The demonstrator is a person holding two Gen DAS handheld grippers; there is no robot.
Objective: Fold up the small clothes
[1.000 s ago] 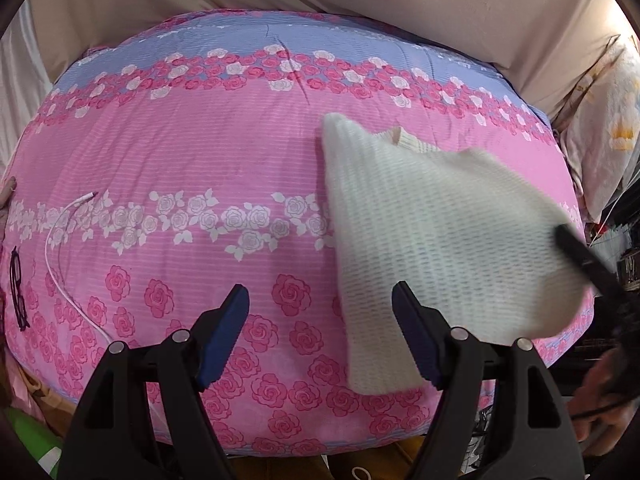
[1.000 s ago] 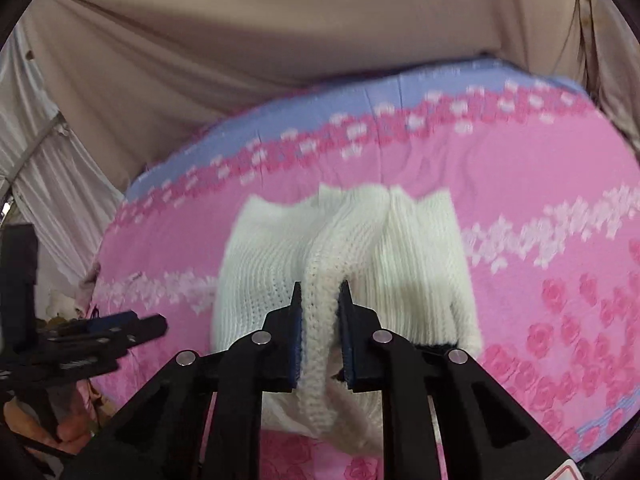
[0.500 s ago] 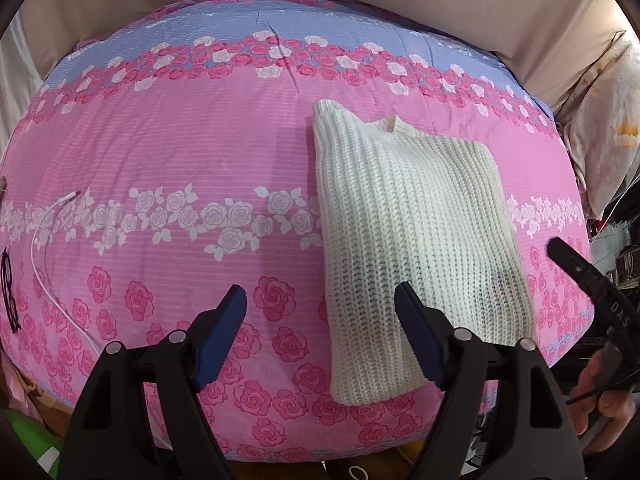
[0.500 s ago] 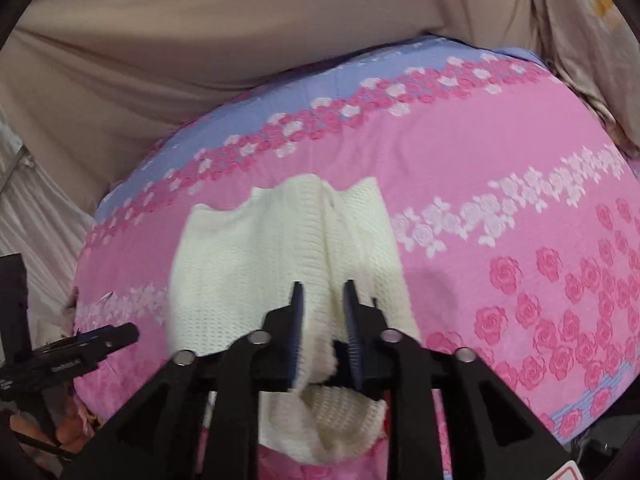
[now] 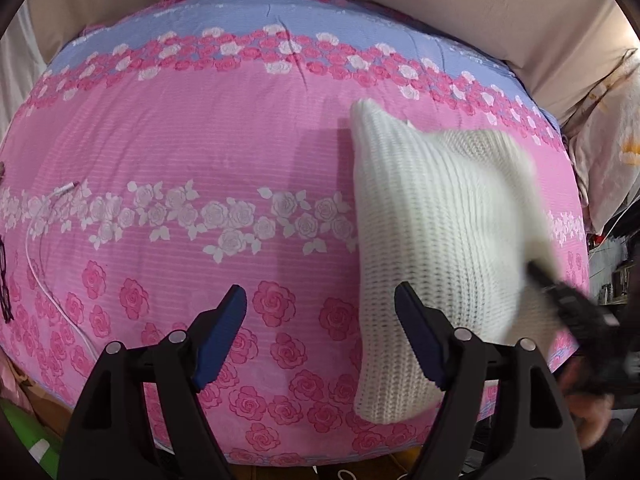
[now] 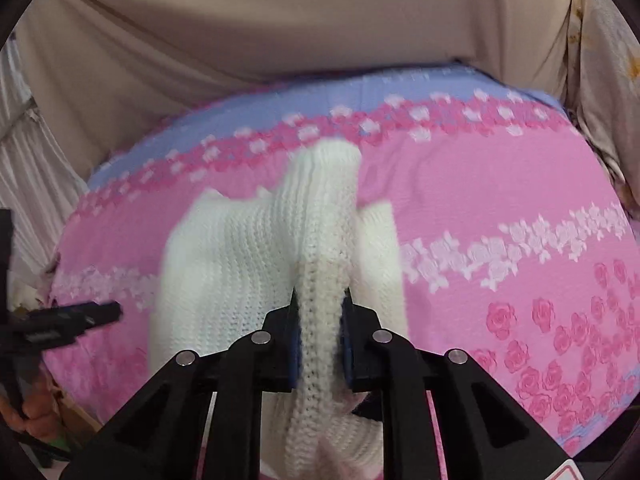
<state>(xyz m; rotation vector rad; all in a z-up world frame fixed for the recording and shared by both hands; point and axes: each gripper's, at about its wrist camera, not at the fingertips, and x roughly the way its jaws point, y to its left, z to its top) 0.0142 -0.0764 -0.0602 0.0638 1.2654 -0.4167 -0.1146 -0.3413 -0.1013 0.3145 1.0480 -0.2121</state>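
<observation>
Floral bedspread (image 6: 500, 184); sweater (image 6: 248, 256) between right hand-held gripper (image 6: 320, 332) pads.

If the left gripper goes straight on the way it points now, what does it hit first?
Probably the pink rose-print bedspread: the open left gripper frames bare cover. The white knitted sweater lies just right of that line; depth is unclear.

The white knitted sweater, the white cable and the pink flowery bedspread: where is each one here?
white knitted sweater (image 5: 432, 240): left wrist view, middle of its knit panel.
white cable (image 5: 40, 276): left wrist view, its thin run near the left edge.
pink flowery bedspread (image 5: 200, 140): left wrist view, bare pink stripe.
</observation>
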